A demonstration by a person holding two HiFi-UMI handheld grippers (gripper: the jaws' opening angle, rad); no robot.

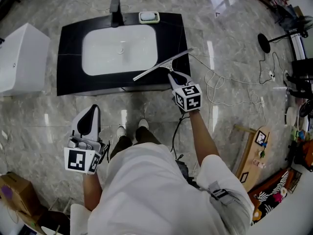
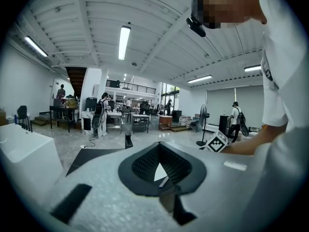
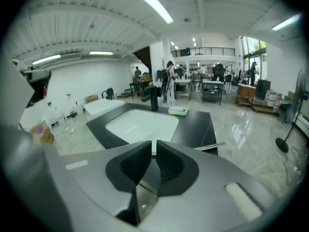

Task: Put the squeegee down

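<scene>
The squeegee (image 1: 161, 65), a long metal blade with a short handle, lies slantwise on the front right part of the black sink counter (image 1: 168, 28). My right gripper (image 1: 172, 76) hangs just in front of its handle. In the right gripper view the jaws (image 3: 154, 149) stand almost together with nothing between them, and one end of the squeegee's blade (image 3: 215, 146) shows past the gripper's body on the counter (image 3: 198, 124). My left gripper (image 1: 93, 110) is held low at my left side, away from the counter. It is shut and empty (image 2: 158, 145).
A white basin (image 1: 120, 50) fills the counter's middle, with a black faucet (image 1: 115, 11) and a soap dish (image 1: 149, 17) at the back. A white box (image 1: 22, 58) stands at the left. Cables (image 1: 230, 87) and a wooden board (image 1: 252, 155) lie on the floor at the right.
</scene>
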